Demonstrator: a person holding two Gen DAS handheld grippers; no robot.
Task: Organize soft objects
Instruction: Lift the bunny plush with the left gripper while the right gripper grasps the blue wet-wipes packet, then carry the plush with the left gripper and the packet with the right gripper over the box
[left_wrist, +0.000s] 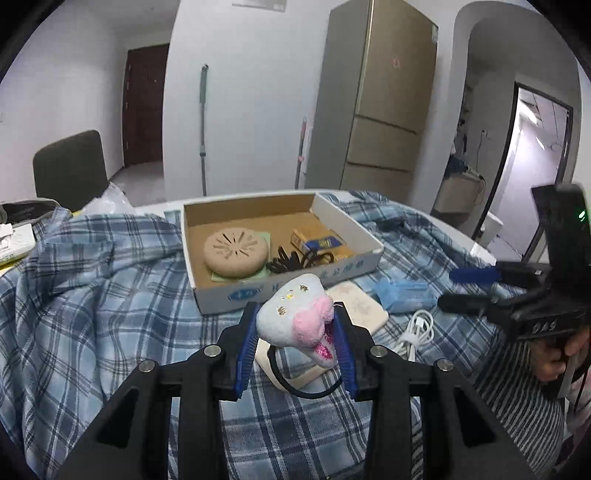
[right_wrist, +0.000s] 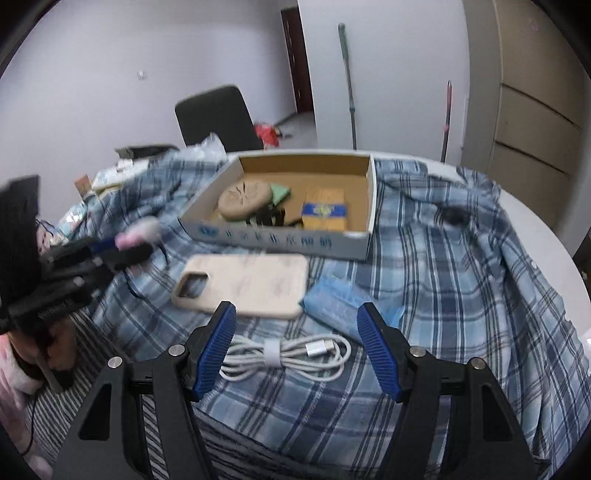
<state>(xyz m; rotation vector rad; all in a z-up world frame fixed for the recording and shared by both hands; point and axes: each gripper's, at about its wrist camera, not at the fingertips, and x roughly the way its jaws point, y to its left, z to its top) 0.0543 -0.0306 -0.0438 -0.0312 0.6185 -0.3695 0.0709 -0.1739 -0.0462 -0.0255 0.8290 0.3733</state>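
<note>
The plush toy (left_wrist: 295, 317) is a small pale blue-white soft piece with gold speckles on its upper side, a fuzzy pink puff on its right flank and a glittery magenta patch at its lower tip; a thin black elastic loop (left_wrist: 306, 384) hangs from beneath it. It sits raised above the cloth, squeezed between the blue ribbed pads of the left gripper (left_wrist: 297, 347), whose jaws are clenched on it. In the right wrist view the same toy shows only as a blurred pink and white smear at the left gripper's tips.

Just beyond the toy stands an open cardboard box (left_wrist: 225, 295) holding a round tan perforated pad (left_wrist: 235, 252), a green cloth under it, black hair ties and a small yellow and blue packet (left_wrist: 319, 242). Beside the box's near wall lie a cream phone case (right_wrist: 243, 282) and a blue packet (right_wrist: 340, 302), with a coiled white cable (right_wrist: 284, 356) nearer still. All rest on a rumpled blue plaid cloth (right_wrist: 443, 280) covering a white table.

The right gripper (right_wrist: 297, 350) hangs over the cable with its jaws released, nothing between them
</note>
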